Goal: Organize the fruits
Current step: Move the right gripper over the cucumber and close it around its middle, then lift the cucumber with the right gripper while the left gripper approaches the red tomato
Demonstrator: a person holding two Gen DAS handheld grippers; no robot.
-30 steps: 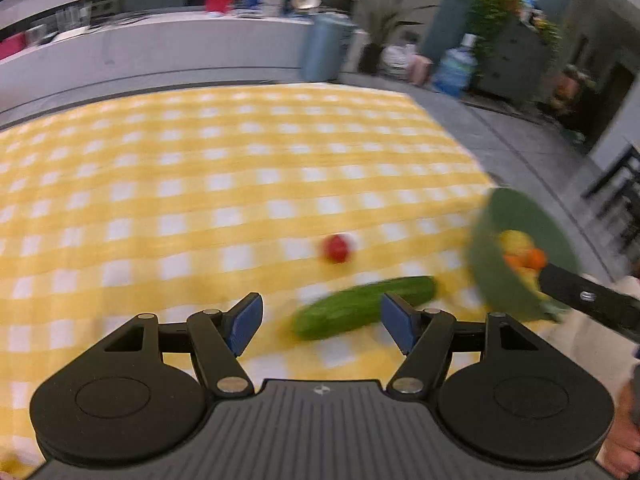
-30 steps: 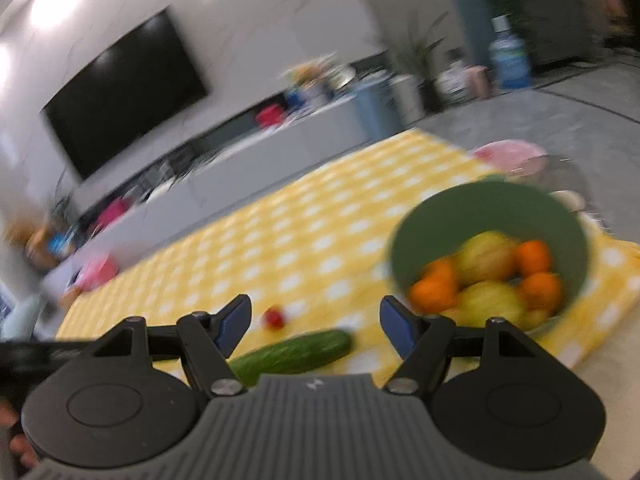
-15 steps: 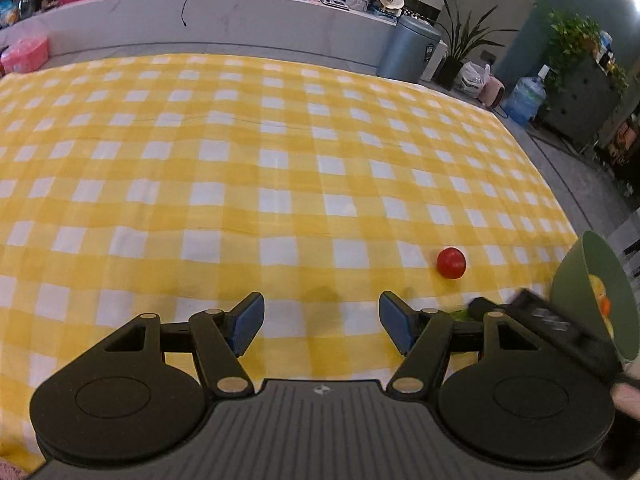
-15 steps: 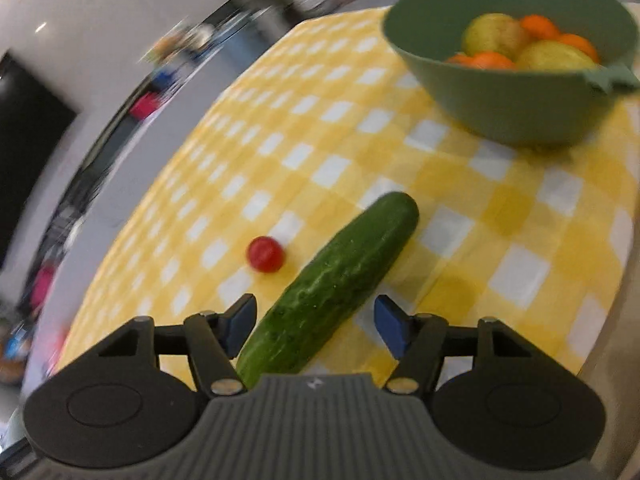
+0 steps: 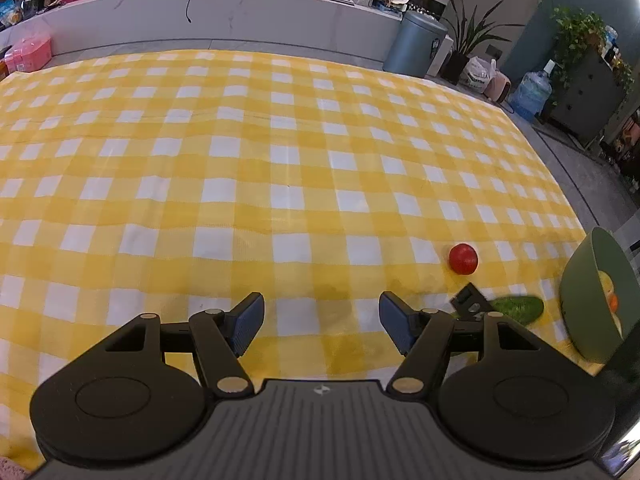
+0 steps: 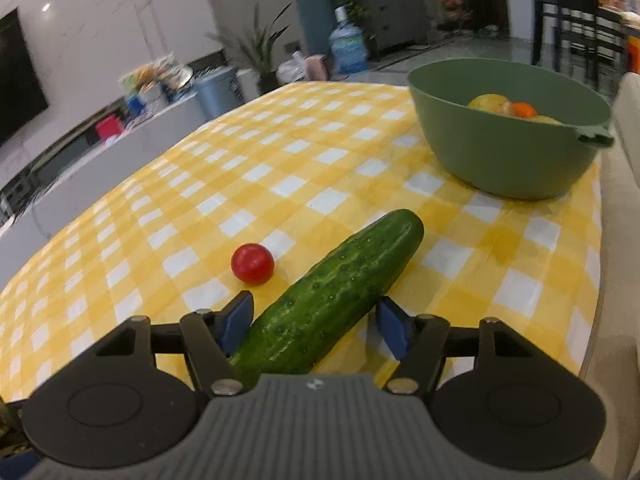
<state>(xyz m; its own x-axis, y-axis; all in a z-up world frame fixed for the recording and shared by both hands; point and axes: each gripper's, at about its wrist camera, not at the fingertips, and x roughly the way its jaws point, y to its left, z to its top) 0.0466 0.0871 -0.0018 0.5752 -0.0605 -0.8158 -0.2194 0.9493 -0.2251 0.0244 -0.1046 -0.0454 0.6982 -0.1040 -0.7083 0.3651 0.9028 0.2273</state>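
A green cucumber [image 6: 340, 280] lies on the yellow checked cloth with its near end between the fingers of my right gripper [image 6: 316, 326]. The jaws are closing around it; a gap still shows at the right pad. A small red tomato [image 6: 253, 263] sits just left of the cucumber. A green bowl [image 6: 500, 160] with yellow and orange fruit stands at the far right. My left gripper [image 5: 322, 322] hangs open over bare cloth, holding nothing. In its view the tomato [image 5: 463, 259], the cucumber's tip [image 5: 518, 308] and the bowl [image 5: 580, 300] are off to the right.
The cloth [image 5: 240, 160] covers a wide table whose right edge runs close behind the bowl. Beyond the far edge are a long white counter [image 5: 224, 16], a grey bin [image 5: 414, 44], plants and a water jug [image 5: 530, 96].
My right gripper has dropped and moved in over the cucumber, and its jaws have narrowed. The left gripper swung left, so the cucumber left its fingers' span for the right edge.
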